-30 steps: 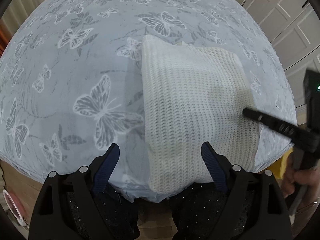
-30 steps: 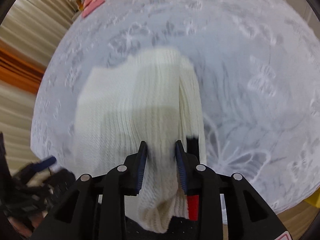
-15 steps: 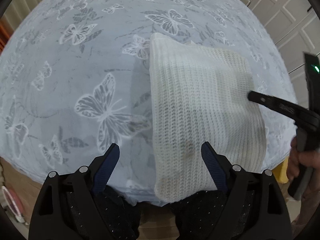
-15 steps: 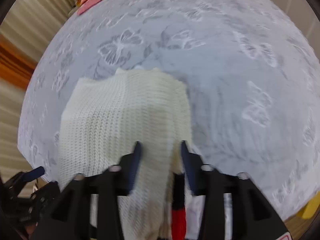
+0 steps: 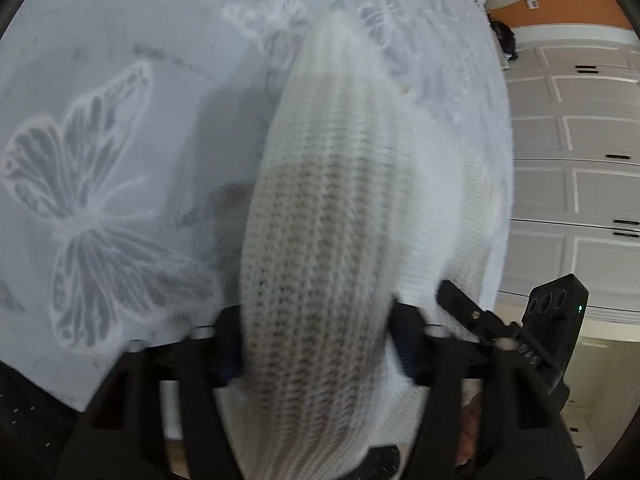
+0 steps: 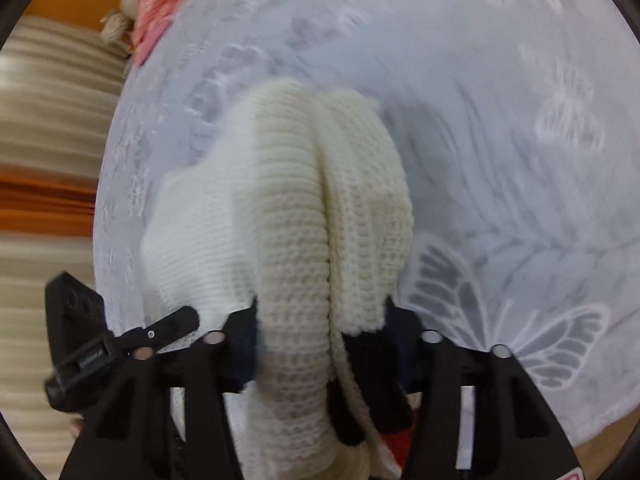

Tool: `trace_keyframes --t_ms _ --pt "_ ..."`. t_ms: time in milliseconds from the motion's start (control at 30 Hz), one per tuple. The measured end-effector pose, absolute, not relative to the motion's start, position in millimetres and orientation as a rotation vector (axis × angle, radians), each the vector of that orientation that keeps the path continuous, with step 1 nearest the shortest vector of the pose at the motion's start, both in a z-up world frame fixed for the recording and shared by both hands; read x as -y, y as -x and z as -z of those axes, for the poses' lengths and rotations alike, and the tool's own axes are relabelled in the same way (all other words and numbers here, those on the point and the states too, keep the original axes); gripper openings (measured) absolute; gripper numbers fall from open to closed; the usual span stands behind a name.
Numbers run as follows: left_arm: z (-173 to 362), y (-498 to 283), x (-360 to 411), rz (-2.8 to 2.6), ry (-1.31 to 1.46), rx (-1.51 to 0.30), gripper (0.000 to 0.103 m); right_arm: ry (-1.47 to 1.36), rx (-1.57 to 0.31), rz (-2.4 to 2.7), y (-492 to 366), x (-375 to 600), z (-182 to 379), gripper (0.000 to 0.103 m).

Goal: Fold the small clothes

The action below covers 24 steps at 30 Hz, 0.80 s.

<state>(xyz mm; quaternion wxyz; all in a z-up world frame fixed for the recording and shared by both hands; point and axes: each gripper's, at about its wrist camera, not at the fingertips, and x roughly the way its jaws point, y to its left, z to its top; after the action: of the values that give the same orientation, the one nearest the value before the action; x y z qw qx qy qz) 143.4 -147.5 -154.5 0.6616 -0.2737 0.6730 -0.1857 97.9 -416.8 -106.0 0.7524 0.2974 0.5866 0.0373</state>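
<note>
A folded cream knit garment (image 5: 340, 208) lies on the pale blue butterfly-print bedcover (image 5: 100, 160) near its front edge. My left gripper (image 5: 316, 344) is closed on the garment's near edge, with thick knit bunched between its fingers. My right gripper (image 6: 324, 332) is also closed on the garment (image 6: 304, 216), holding several folded layers between its fingers. The right gripper shows in the left wrist view (image 5: 500, 328) at the garment's right side. The left gripper shows in the right wrist view (image 6: 120, 340) at the garment's left side. Both views are blurred by motion.
A pink cloth (image 6: 160, 8) and a small beige item lie at the far edge of the bed. White cabinet doors (image 5: 572, 160) stand to the right of the bed. Curtains (image 6: 48, 120) hang on the left in the right wrist view.
Both grippers were open over the flat garment. They have dropped to its near edge and closed on it, and the knit now bunches up between each pair of fingers.
</note>
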Motion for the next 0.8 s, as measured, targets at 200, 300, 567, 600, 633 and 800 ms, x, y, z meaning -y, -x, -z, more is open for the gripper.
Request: trace_keyframes --t_ms 200,300,567,600,633,800 --pt "69 -136 111 0.483 0.536 -1.38 0.043 -0.638 -1.134 -0.222 -95 376 40 0.039" --pt "58 -133 85 0.366 0.477 -1.324 0.061 -0.566 -1.167 -0.203 -108 356 68 0.047" --pt "68 -108 61 0.201 0.258 -1.273 0.066 -0.5 -1.217 -0.203 -71 319 47 0.046" --pt "64 -101 61 0.201 0.234 -1.26 0.067 -0.516 -1.232 -0.234 -64 314 47 0.051" --pt "61 -97 61 0.199 0.215 -1.251 0.068 -0.511 -1.262 -0.244 -61 306 53 0.059" --pt "61 -83 70 0.21 0.153 -1.27 0.073 -0.473 -1.366 -0.23 -64 279 100 0.038"
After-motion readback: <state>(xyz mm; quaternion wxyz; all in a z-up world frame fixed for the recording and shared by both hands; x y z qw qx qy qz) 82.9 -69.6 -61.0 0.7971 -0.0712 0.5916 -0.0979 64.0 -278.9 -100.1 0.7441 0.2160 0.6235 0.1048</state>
